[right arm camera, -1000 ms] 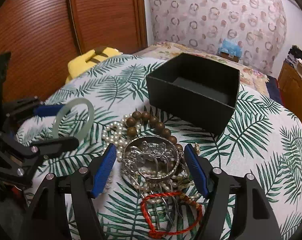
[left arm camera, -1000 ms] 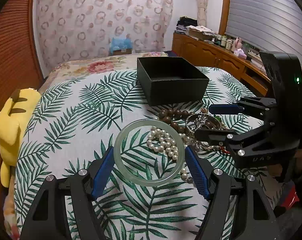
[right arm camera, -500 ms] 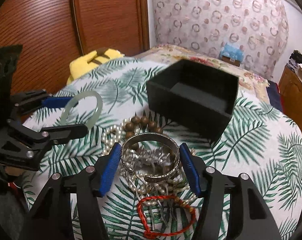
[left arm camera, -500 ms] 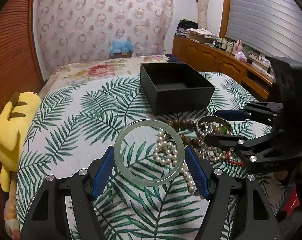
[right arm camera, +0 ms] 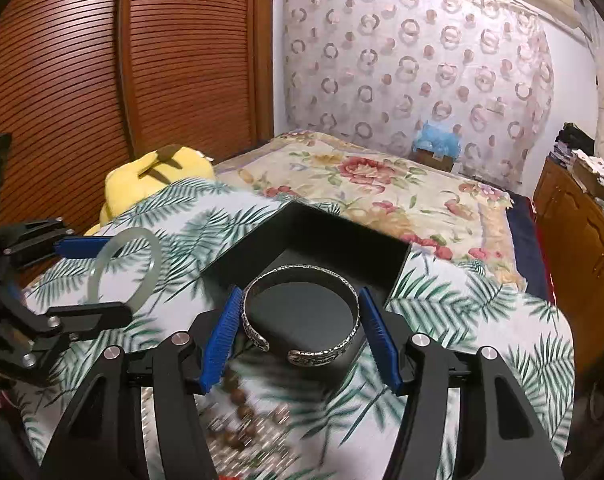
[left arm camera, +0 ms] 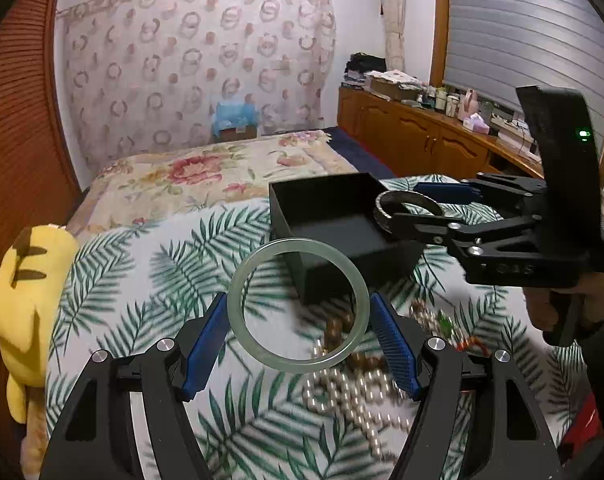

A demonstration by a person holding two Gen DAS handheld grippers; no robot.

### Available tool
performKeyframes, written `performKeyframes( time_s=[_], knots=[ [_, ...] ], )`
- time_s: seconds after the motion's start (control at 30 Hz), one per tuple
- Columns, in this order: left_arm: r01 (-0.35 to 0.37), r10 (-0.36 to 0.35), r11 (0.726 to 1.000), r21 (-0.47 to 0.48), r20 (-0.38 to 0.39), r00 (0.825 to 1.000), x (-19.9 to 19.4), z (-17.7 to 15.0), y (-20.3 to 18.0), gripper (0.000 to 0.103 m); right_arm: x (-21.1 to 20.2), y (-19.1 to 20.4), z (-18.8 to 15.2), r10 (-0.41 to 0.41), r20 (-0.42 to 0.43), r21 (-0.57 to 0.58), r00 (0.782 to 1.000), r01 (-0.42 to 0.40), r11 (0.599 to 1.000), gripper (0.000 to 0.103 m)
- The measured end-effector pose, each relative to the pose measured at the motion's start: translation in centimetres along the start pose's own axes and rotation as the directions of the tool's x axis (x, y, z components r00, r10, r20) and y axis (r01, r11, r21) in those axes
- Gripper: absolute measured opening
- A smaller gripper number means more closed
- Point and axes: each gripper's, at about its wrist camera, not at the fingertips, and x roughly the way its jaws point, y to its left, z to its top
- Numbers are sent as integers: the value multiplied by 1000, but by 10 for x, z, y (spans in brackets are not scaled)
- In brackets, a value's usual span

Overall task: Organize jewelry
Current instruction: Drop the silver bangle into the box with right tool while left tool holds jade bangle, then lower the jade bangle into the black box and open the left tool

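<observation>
My left gripper point(left arm camera: 298, 326) is shut on a pale green jade bangle point(left arm camera: 238, 308), held up above the bed, short of the black open box point(left arm camera: 321, 208). The bangle also shows in the right wrist view point(right arm camera: 98, 276). My right gripper point(right arm camera: 300, 322) is shut on a silver cuff bracelet point(right arm camera: 353, 308), held over the near part of the black box point(right arm camera: 341, 232); the cuff also shows in the left wrist view point(left arm camera: 381, 204). Below lie a pearl necklace point(left arm camera: 353, 396) and brown wooden beads point(left arm camera: 337, 326), blurred.
A palm-leaf bedspread point(left arm camera: 142, 264) covers the bed. A yellow plush toy point(left arm camera: 22, 288) lies at the left edge. A wooden cabinet point(left arm camera: 421, 144) with clutter runs along the right wall. A slatted wooden wardrobe point(right arm camera: 102, 60) stands on the left.
Both grippers rose off the bed and moved toward the black box. The right gripper shut on the silver cuff and lifted it out of the pile. The left still holds the bangle.
</observation>
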Motion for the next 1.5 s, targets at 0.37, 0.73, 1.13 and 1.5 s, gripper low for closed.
performKeyframes(
  time_s=[0.37,0.73,1.13,1.5],
  knots=[
    [-26,26,1000,9,-10,1000,27,30,7,68,24,-27,8,19,16,42,1000,-20,999,72],
    [-29,31,998,59,-35,999,64,59,-13,68,-19,-58,-16,-47,53,112,997,41,993,75],
    [-81,92,991,109,-95,991,109,77,-25,68,-40,-63,-39,-42,65,144,997,33,989,77],
    [-48,54,994,99,-57,997,90,75,-27,69,-52,-52,-47,-46,74,142,996,35,989,77]
  ],
)
